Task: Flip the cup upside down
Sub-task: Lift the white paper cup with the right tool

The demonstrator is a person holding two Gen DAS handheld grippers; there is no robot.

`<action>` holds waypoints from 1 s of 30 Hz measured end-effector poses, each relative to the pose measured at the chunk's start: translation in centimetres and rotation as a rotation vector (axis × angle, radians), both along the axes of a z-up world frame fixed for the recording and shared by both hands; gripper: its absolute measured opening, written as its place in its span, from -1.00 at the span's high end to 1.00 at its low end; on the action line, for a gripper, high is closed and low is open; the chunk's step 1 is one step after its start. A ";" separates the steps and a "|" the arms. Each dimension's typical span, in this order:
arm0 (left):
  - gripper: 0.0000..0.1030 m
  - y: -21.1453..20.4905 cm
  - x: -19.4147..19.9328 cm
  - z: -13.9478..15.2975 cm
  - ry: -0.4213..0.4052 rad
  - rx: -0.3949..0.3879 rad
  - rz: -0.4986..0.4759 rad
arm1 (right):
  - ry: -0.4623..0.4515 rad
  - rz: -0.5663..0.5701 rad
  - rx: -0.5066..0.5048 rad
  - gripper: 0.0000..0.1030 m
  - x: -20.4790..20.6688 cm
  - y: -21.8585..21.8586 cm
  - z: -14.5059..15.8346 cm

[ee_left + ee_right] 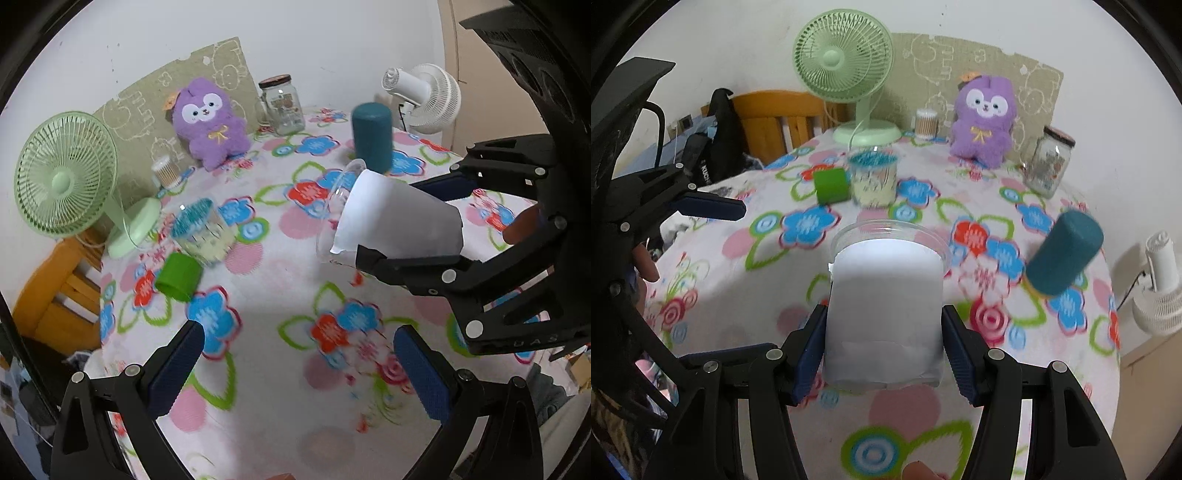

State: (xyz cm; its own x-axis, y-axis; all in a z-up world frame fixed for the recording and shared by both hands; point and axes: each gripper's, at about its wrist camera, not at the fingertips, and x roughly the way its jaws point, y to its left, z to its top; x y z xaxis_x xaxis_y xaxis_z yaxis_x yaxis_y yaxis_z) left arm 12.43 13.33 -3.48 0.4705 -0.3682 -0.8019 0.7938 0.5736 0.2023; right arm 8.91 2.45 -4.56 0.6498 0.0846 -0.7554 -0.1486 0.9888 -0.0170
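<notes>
Right gripper (884, 347) grasping the cup (884, 314): both blue pads (812, 350) press the white paper sleeve near the cup's base, one on each side. Cup, clear plastic, held on its side above the bench (746, 295), its open rim pointing away from the gripper; seen from the left wrist view, the cup (399, 218) tilts with its rim toward the left and slightly downward. Left gripper (295, 373) released, its fingers spread wide, hovering over the flowered cloth with nothing between them. Also on the bench: a teal cylinder (371, 136) just behind the cup, a patterned cup with a teal rim (201, 232) beside a green cup (179, 277) lying on its side, a green fan (66, 173), a purple plush toy (210, 122), a glass jar (282, 105) and a white fan (424, 98).
</notes>
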 end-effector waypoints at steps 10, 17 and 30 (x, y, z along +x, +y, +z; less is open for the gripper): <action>-1.00 0.7 -3.6 -2.8 0.098 -0.020 0.005 | 0.054 -0.016 0.005 -0.22 -2.9 0.2 -3.0; -1.00 0.6 -5.1 -4.3 0.118 -0.001 0.009 | 0.082 -0.054 0.041 -0.22 -3.2 -0.7 -4.6; -1.00 0.9 -5.7 -4.2 0.154 -0.015 0.028 | 0.070 -0.015 0.080 -0.75 -4.1 -0.9 -3.2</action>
State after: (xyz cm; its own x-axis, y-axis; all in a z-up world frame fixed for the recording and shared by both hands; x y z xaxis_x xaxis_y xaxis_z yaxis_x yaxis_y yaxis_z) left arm 6.71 14.26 -7.70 0.3526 -0.3695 -0.8598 0.7984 0.5980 0.0704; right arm 4.79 1.57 -7.72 0.5976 0.1372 -0.7900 -0.1317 0.9887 0.0721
